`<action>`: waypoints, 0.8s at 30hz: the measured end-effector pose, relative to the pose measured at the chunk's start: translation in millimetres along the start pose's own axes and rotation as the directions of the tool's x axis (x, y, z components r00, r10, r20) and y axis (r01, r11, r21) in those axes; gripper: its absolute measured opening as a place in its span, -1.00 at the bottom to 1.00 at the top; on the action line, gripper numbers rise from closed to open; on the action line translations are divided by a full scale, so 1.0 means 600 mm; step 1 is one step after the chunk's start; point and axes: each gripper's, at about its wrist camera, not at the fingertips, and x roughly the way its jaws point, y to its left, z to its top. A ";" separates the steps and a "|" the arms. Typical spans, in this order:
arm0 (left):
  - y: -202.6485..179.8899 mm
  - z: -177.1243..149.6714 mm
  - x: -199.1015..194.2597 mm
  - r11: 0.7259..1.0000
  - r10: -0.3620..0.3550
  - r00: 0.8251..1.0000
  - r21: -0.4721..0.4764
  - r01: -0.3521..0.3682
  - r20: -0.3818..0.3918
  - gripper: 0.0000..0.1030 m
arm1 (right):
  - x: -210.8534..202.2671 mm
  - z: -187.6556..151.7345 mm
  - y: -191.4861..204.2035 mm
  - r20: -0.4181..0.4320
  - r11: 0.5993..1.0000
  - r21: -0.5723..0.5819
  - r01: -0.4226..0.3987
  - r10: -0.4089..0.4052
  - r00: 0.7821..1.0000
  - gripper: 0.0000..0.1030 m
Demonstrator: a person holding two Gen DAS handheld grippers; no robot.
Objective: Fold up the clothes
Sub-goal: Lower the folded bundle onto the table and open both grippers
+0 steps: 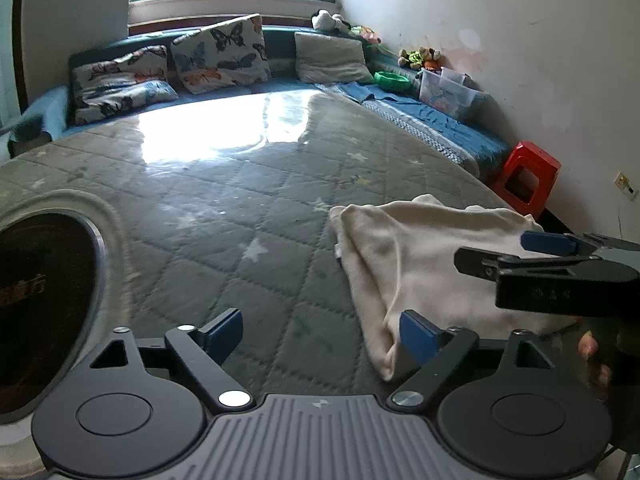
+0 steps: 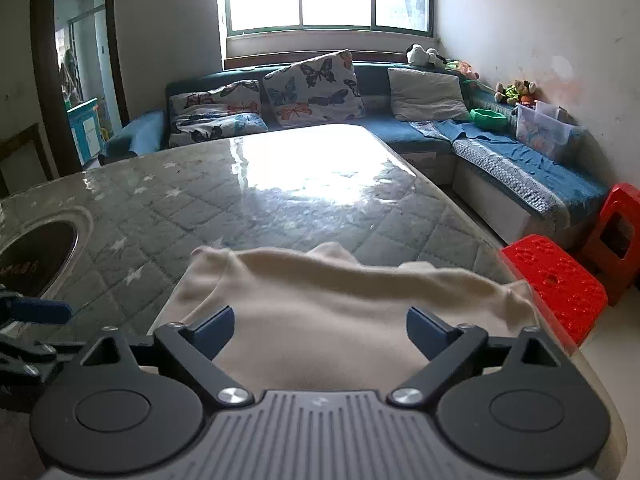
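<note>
Right wrist view shows us the cream soft-knit garment [image 2: 340, 312] bunched on the grey quilted star-print table cover [image 2: 224, 208], its long axis running crosswise just ahead of our right gripper [image 2: 320, 330], fingers spread and empty. Our left gripper [image 1: 322, 334], also spread, has it to its right; the right hand looks nearer.

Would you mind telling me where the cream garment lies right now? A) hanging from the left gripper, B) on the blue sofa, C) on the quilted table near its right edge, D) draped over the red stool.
C: the cream garment lies on the quilted table, by the edge nearest the red stool; both grippers are open.
</note>
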 end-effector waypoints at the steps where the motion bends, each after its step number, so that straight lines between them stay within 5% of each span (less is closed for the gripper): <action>1: 0.002 -0.006 -0.007 1.000 0.006 1.000 0.003 -0.006 0.007 0.79 | -0.006 -0.005 0.006 0.001 1.000 -0.002 0.000 0.000 1.000 0.89; 6: 0.012 -0.031 -0.042 0.999 0.035 0.998 0.014 -0.036 0.044 1.00 | -0.029 -0.030 0.030 0.006 1.000 0.001 -0.009 0.009 1.000 0.96; 24: 0.044 -0.102 -0.106 0.989 0.146 0.985 -0.025 -0.145 0.091 1.00 | -0.081 -0.080 0.086 0.034 1.000 0.009 -0.002 0.002 0.999 1.00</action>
